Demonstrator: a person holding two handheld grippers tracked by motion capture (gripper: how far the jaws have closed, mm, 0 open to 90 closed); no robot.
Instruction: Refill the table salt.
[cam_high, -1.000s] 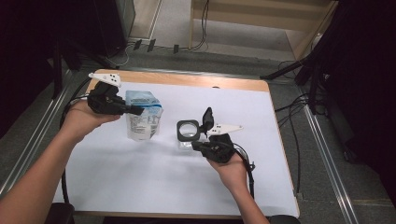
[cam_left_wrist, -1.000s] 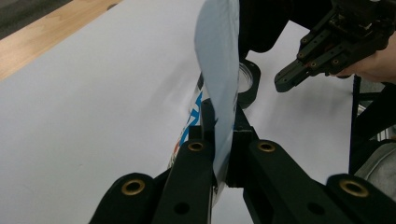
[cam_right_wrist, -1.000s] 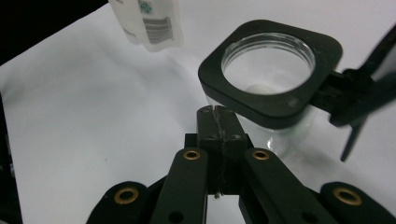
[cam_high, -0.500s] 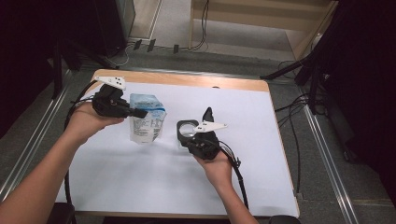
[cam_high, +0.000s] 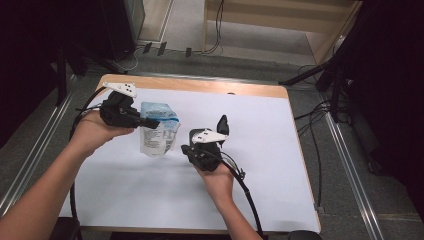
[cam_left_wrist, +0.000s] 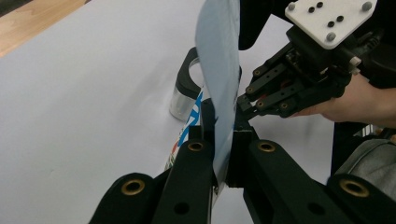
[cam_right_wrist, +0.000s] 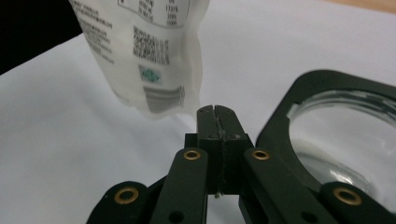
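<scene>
Pouch (cam_high: 159, 131) kept clamped by left hand-held gripper (cam_high: 148, 121); right hand-held gripper (cam_high: 188, 149), jaws together, now brought beside it, prob. for regrasp.

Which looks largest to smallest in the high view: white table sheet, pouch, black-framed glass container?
1. white table sheet.
2. pouch.
3. black-framed glass container, partly hidden behind the right gripper, so its full size is unsure.

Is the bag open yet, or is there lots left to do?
Not open that I can see. Done so far: the left tongs have the pouch pinched and lifted. In hand: the right tongs sit shut beside it, near the black-rimmed jar. Opening and pouring probably remain.
</scene>
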